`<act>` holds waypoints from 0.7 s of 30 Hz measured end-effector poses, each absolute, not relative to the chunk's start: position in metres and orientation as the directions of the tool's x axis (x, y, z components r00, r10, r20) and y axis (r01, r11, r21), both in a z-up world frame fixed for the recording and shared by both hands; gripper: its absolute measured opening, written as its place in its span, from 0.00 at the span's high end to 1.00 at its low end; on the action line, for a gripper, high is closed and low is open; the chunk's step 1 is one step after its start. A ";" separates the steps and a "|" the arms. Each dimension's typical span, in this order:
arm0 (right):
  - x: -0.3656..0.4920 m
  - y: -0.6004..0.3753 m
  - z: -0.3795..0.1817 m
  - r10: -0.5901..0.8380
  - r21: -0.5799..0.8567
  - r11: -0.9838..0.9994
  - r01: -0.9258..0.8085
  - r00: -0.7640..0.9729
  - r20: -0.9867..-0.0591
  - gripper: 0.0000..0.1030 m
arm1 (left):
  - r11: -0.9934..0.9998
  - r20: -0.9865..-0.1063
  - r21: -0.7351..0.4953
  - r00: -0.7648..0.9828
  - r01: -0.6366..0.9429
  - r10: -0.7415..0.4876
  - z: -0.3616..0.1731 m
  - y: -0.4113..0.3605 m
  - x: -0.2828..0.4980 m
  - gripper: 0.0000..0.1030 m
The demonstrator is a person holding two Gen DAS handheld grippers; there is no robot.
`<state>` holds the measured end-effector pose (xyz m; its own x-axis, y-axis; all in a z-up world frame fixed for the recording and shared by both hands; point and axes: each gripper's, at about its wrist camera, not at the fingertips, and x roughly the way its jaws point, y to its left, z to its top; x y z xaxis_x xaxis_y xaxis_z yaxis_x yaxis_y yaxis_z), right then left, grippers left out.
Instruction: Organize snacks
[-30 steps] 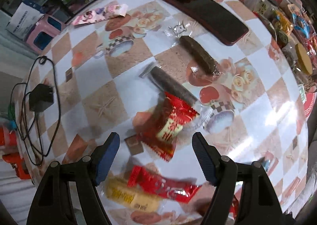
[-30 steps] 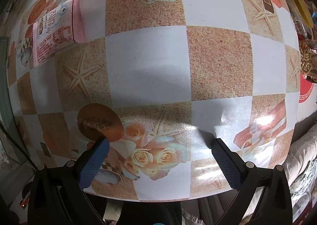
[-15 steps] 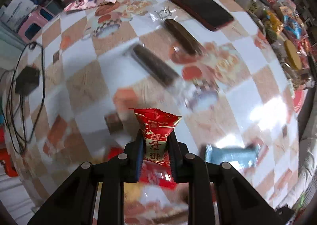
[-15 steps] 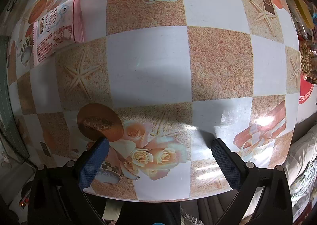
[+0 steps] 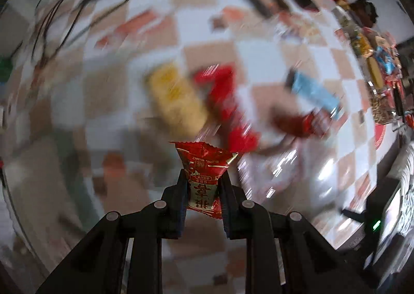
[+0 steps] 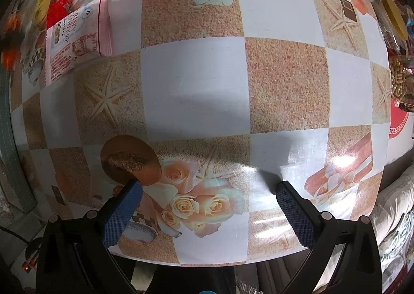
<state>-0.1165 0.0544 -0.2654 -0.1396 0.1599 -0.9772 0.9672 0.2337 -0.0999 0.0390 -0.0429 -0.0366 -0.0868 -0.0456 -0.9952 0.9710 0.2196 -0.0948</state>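
Between the pads of the left claw (image 5: pixel 203 191): one red foil snack packet with gold lettering (image 5: pixel 204 172), clamped tight and clear of the checkered bench (image 5: pixel 258 43). Right claw (image 6: pixel 207 198): wide apart, empty, above bare cloth. Outstanding, by my estimate: yellow packet (image 5: pixel 176 95), red wrappers (image 5: pixel 227 102), pale blue bar (image 5: pixel 313 91), all loose and unsorted.

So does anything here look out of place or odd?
Nothing damaged or spilled. The left gripper holds a red packet clear of the table. Other snacks lie scattered and blurred. The right gripper hangs open over bare cloth.
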 end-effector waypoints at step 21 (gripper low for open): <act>-0.085 -0.050 -0.226 0.043 0.016 0.001 1.000 0.016 -0.999 0.00 | 0.280 -0.999 0.005 -0.009 0.960 0.049 -0.068 0.007 0.061 0.29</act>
<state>-0.0852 -0.0505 -0.2265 0.0156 0.0432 -0.9989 0.9999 0.0007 0.0156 0.0608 0.0067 -0.0683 -0.0087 0.0493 -0.9987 0.9600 0.2798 0.0054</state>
